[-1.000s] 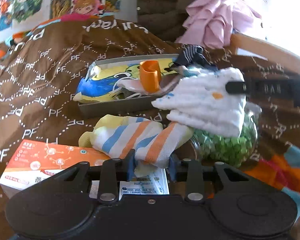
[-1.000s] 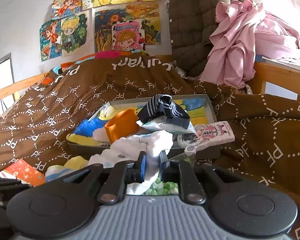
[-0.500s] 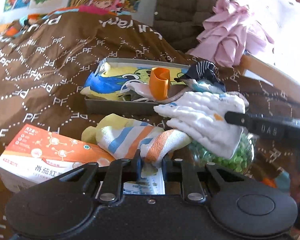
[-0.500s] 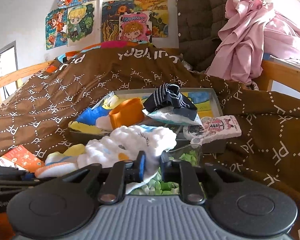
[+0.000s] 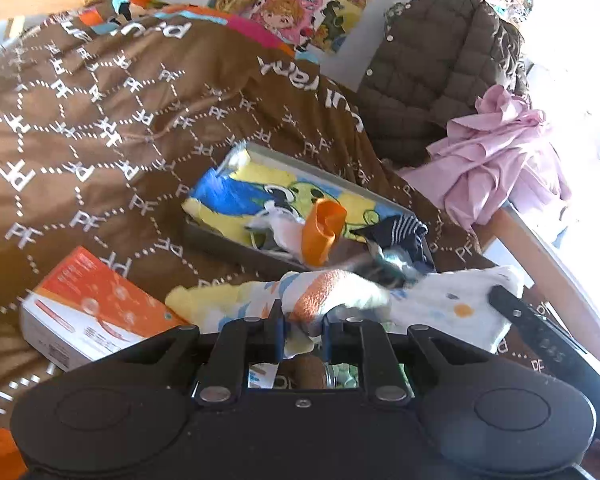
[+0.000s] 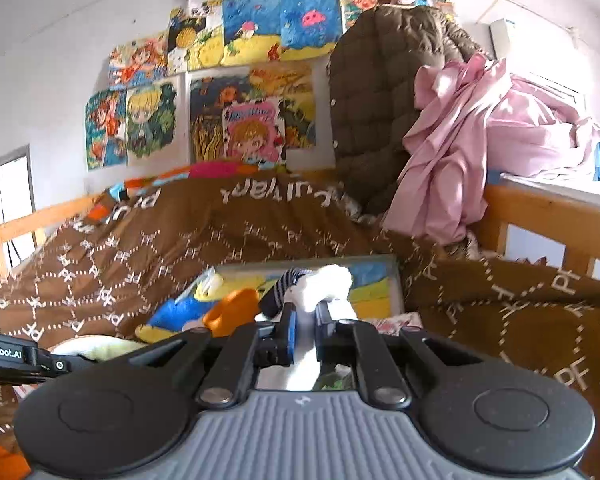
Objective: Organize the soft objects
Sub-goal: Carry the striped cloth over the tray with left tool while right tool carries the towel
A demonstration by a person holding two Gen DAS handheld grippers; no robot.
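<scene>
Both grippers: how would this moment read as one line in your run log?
left gripper: shut on striped sock | right gripper: shut on white cloth | grey tray: on brown blanket, socks inside

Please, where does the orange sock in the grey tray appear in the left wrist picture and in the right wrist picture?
Left wrist: the orange sock stands up at centre, in the grey tray.
Right wrist: it lies left of centre, low, just above the tool's left finger.
Shared landmark: the dark striped sock beside it, on its right.
</scene>
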